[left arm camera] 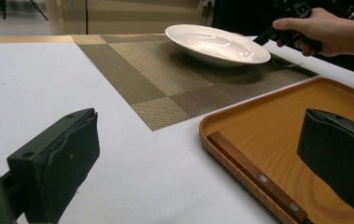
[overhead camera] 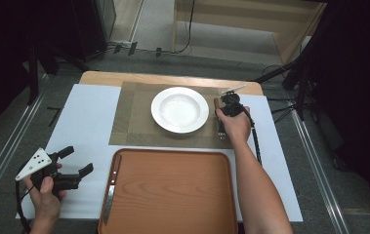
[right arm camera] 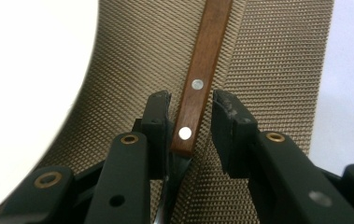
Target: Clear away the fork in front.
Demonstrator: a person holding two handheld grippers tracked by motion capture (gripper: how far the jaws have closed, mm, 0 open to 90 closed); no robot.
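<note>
Wooden-handled fork (right arm camera: 198,84) is lying on the brown woven placemat (overhead camera: 133,117), just right of the round white ceramic plate (overhead camera: 158,109). Its long axis is running near-to-far alongside the plate's rim, with the metal end pointing toward the person. The right claw (right arm camera: 191,98) is straddling the handle across that axis, narrowed onto it at the riveted end and apparently gripping it. The left claw (overhead camera: 77,160) is standing wide and holding nothing, well apart to the plate's near left. In my judgement, the lift is falling to the right hand.
</note>
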